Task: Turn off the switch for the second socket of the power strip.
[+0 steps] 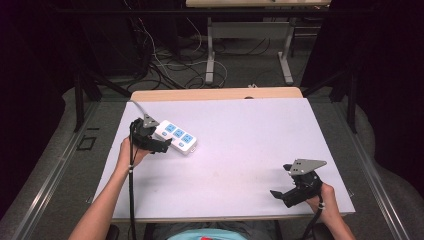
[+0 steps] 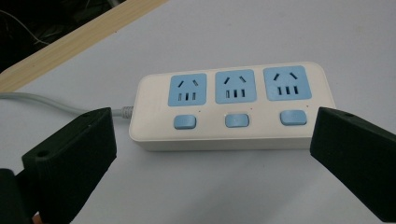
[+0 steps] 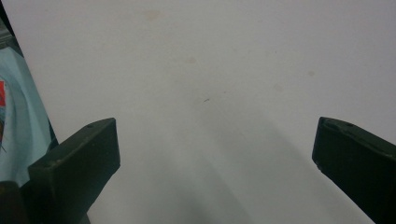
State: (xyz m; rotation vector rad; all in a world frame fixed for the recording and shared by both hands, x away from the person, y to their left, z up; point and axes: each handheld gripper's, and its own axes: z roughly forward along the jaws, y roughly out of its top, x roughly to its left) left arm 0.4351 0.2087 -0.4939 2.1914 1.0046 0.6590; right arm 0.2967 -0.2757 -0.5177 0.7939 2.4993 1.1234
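A white power strip (image 1: 176, 136) (image 2: 231, 105) with three blue sockets and three blue switches lies flat at the table's left. Its grey cable (image 2: 44, 101) (image 1: 139, 107) runs off toward the far left edge. My left gripper (image 1: 161, 146) (image 2: 212, 149) is open, its jaws spread wider than the strip and just short of its near side, touching nothing. Near the front right corner my right gripper (image 1: 281, 195) (image 3: 215, 154) is open over bare white table, with nothing between its jaws.
The white tabletop (image 1: 240, 150) has a wooden strip (image 1: 215, 94) along its far edge. Behind it on the floor are tangled cables (image 1: 170, 65) and a second table's legs (image 1: 210, 55). Metal rails (image 1: 60, 160) flank both sides.
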